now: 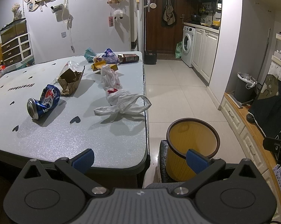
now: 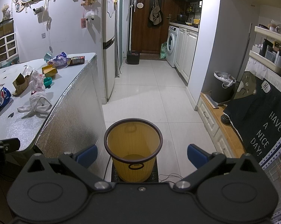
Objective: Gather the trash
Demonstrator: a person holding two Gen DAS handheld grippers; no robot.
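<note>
Yellow ribbed plastic is making up the waste bin (image 2: 133, 149), which is being shown standing on a dark mat on the tiled floor, just beside the corner of the grey table (image 1: 107, 141). Nothing is being seen inside the bin. The left gripper (image 1: 140, 160) is being held wide apart, gripping nothing, above the near table corner, with the bin's rim (image 1: 193, 138) lying behind its right finger. The right gripper (image 2: 142, 155) is likewise being held wide and unloaded, framing the bin between its blue pads (image 2: 87, 156).

Trash is being left lying on the table: a crushed blue can (image 1: 44, 101) on its side, a torn cardboard piece (image 1: 71, 82) near it, and a white plastic bag (image 1: 118, 97) stretched toward the table's right edge. Farther back, a yellow box (image 1: 104, 66), a purple bag (image 1: 109, 56) and a dark carton (image 1: 128, 57) are being seen clustered together.
</note>
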